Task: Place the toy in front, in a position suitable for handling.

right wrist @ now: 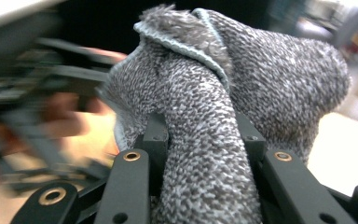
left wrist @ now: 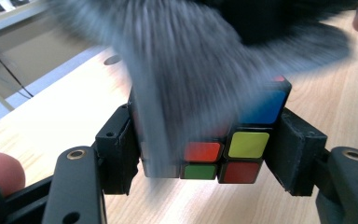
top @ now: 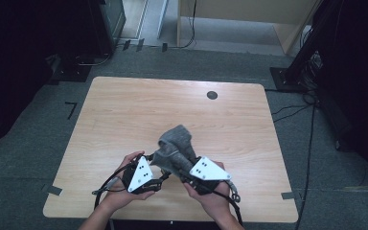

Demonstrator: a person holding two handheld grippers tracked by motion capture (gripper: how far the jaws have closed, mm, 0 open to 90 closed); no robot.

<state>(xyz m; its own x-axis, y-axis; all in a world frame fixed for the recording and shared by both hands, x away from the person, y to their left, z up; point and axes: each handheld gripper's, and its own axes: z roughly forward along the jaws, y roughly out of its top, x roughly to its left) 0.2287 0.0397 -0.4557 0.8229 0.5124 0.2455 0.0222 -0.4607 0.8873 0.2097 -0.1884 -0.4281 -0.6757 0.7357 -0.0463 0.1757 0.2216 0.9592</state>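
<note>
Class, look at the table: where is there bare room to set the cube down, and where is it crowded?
Bare wood spans the table behind the grey cloth, up to the round grommet, and along both side edges. Crowded: the near middle, where both tongs, cloth and puzzle cube meet.

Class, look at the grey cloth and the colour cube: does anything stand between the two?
Nothing visible does. The grey cloth, clamped in the right gripper, already drapes over the colour cube, held between the left gripper's jaws.

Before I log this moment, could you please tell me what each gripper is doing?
Left gripper: jaws closed on the puzzle cube.
Right gripper: jaws closed on the grey cloth.
</note>
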